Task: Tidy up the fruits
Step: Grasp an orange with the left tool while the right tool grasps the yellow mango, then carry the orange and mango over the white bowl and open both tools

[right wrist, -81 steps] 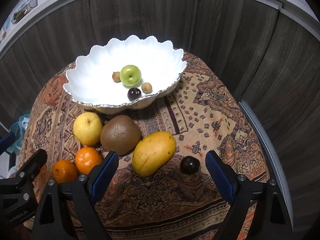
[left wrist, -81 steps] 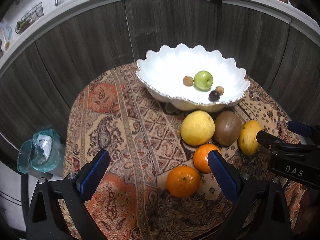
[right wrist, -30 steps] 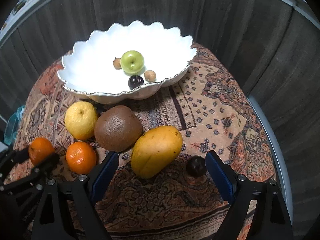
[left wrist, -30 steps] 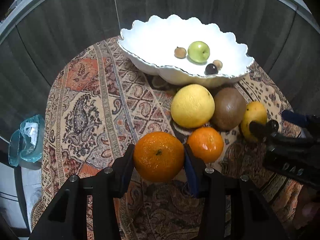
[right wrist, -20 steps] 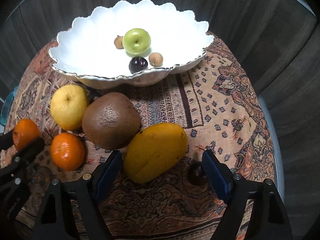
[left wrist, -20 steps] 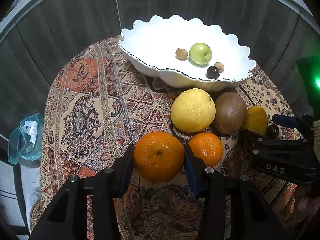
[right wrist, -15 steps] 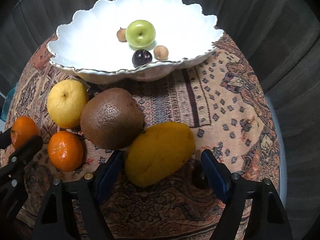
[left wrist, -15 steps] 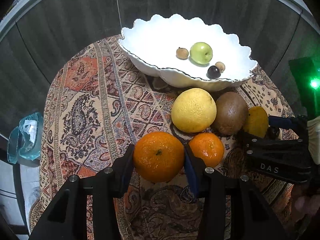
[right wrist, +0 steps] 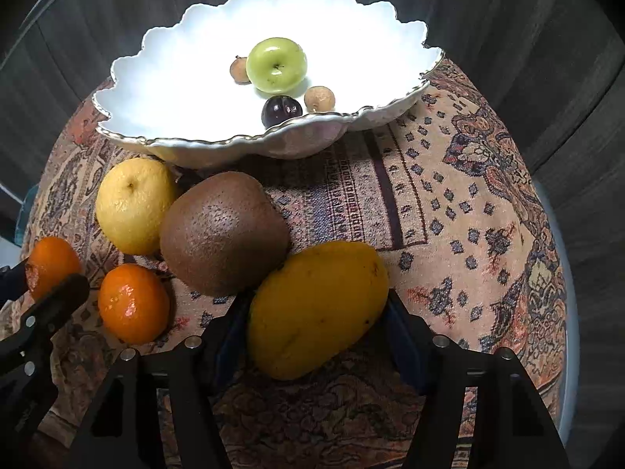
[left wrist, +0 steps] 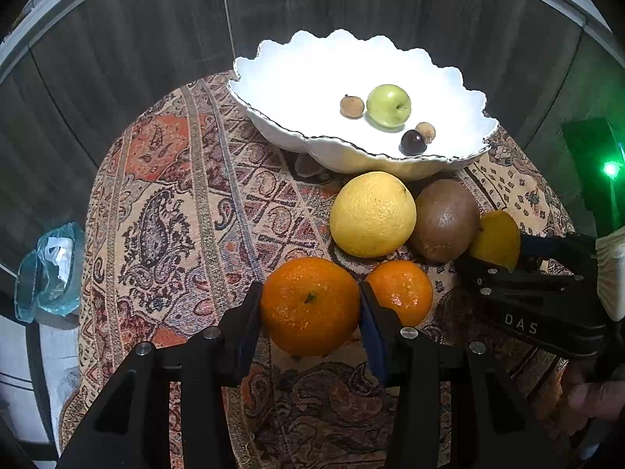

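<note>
My left gripper [left wrist: 309,305] is shut on an orange [left wrist: 309,305] just above the patterned cloth. My right gripper [right wrist: 318,308] is shut on a yellow mango [right wrist: 318,308], whose far end shows in the left wrist view [left wrist: 496,240]. A second orange [left wrist: 402,291] [right wrist: 133,303], a yellow citrus [left wrist: 371,214] [right wrist: 133,203] and a brown kiwi-like fruit [left wrist: 445,219] [right wrist: 222,232] lie between the grippers and the white scalloped bowl [left wrist: 273,78] [right wrist: 175,78]. The bowl holds a green apple [right wrist: 276,64], a dark plum [right wrist: 281,110] and two small brown fruits.
The round table is covered by a patterned cloth [left wrist: 175,215] and backed by dark wood cabinet panels. A bluish glass container [left wrist: 49,269] sits off the table's left edge. A green light [left wrist: 610,168] glows on the right gripper's body.
My right gripper moved forward around the mango and shut on it; the small dark plum beside the mango is now hidden. My left gripper still holds the orange, hardly moved.
</note>
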Demonstrator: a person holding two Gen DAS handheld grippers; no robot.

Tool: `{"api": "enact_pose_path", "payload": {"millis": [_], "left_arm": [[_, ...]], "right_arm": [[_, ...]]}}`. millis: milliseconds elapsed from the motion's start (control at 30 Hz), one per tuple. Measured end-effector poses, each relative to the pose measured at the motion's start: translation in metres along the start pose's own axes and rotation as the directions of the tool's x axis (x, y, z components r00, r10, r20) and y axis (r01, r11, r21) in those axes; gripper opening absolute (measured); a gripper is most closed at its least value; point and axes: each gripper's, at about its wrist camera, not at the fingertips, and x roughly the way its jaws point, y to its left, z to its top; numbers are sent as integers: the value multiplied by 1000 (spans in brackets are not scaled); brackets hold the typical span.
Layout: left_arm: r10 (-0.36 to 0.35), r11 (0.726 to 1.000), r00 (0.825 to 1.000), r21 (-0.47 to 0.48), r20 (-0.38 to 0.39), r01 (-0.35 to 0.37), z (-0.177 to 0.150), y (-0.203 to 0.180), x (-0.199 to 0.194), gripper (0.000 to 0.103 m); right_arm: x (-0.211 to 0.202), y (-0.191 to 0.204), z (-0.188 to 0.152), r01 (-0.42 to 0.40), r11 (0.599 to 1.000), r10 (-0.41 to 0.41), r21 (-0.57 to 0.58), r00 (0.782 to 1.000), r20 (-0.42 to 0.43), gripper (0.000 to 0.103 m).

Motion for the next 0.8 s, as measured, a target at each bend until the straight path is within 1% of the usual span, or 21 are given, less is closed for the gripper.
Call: {"api": "enact_pose_path", "payload": {"millis": [167, 467, 600, 800], "left_arm": [[2, 1000, 1000, 1, 14, -2, 2, -1, -6, 46], [-10, 1000, 998, 8, 54, 10, 8, -2, -24, 46], [-14, 1000, 997, 11, 79, 14, 17, 0, -31, 46], [-15, 1000, 991, 11, 132, 14, 43, 4, -41, 46]], "right_arm": [[-9, -4, -7, 7, 1000, -8, 21, 1000, 23, 66], [-49, -1, -10, 19, 999, -21, 25, 997, 75, 66], [-64, 0, 1, 23, 999, -26, 24, 994, 108, 66], [-78, 6, 25, 28, 999, -34, 35, 985, 169, 66]]}}
